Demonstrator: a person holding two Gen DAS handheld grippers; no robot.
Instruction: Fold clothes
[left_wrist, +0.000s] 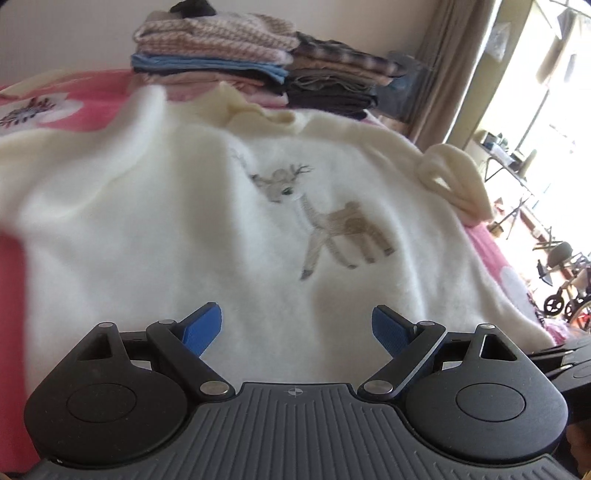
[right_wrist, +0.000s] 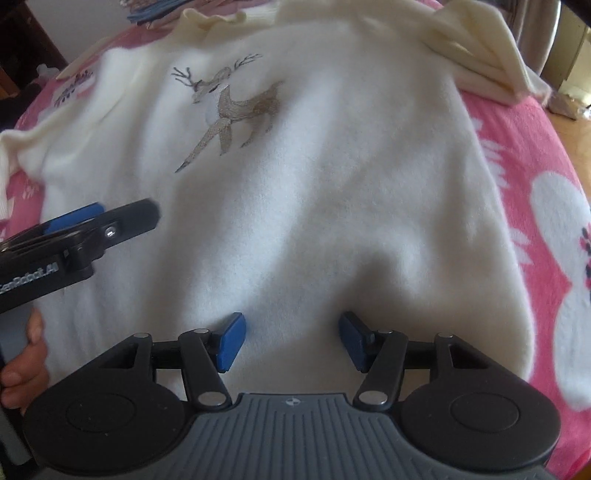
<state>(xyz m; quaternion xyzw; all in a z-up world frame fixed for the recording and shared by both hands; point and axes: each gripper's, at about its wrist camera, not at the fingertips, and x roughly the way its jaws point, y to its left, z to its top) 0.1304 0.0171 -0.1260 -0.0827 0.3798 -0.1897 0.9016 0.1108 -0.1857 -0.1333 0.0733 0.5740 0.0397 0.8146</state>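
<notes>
A cream fleece sweater (left_wrist: 184, 229) with an embroidered deer (left_wrist: 325, 221) lies spread face up on the bed; it also shows in the right wrist view (right_wrist: 332, 166), deer (right_wrist: 232, 107) toward the collar. One sleeve (right_wrist: 480, 55) is folded in at the far right. My left gripper (left_wrist: 297, 328) is open just above the sweater's lower part; it shows from the side in the right wrist view (right_wrist: 110, 218). My right gripper (right_wrist: 291, 339) is open over the hem area, holding nothing.
A pink flowered blanket (right_wrist: 546, 177) covers the bed. Two stacks of folded clothes (left_wrist: 258, 66) stand at the far edge by the wall. A curtain (left_wrist: 454, 66), window and wheelchair (left_wrist: 565, 291) are to the right.
</notes>
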